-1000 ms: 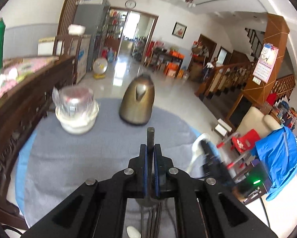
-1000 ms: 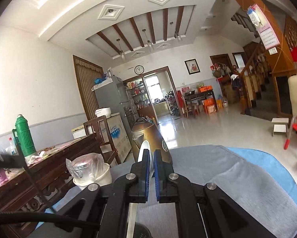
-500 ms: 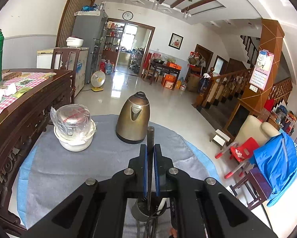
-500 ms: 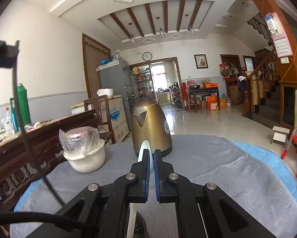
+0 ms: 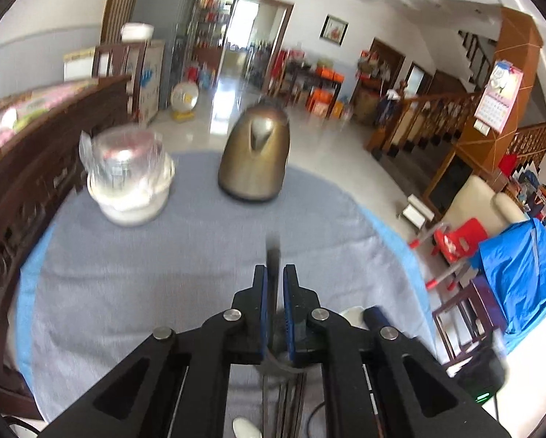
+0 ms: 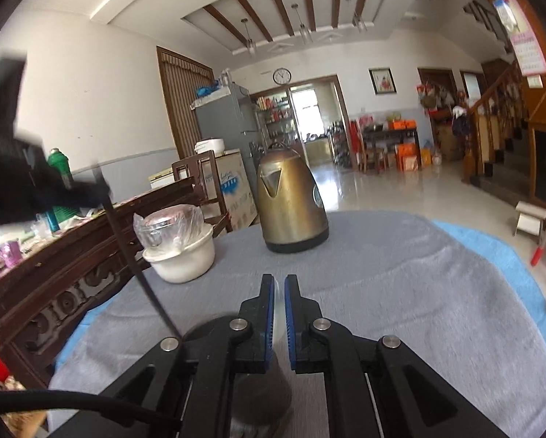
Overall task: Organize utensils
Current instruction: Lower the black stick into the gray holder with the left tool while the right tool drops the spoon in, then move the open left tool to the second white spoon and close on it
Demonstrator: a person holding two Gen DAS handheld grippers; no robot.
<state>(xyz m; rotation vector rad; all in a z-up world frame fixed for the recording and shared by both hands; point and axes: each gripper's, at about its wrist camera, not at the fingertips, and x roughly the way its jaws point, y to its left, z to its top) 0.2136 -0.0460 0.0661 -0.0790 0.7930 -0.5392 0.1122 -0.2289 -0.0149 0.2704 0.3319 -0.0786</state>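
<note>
My left gripper [image 5: 274,270] is shut on a thin dark stick-like utensil [image 5: 273,252] whose top pokes up past the pads. Its lower end runs down toward a dark round utensil holder [image 5: 273,361] under the fingers, where several thin utensils stand. In the right wrist view the same stick [image 6: 141,266] slants down to the holder's rim [image 6: 203,328]. My right gripper [image 6: 279,281] hovers over that holder with its jaws opening, a narrow gap between the blue pads and nothing in it. A white spoon [image 5: 349,315] shows beside the right gripper's fingertip.
A brass-coloured kettle [image 6: 291,208] and a white bowl holding a plastic-wrapped jar [image 6: 179,252] stand at the back of the round table's grey cloth [image 6: 400,273]. A carved dark wooden table [image 6: 72,255] borders the left. Chairs and blue cloth [image 5: 517,273] lie right.
Both grippers have come down toward the holder. The white spoon handle that sat between the right pads is gone from them, and a gap has appeared there. The left still grips the dark stick.
</note>
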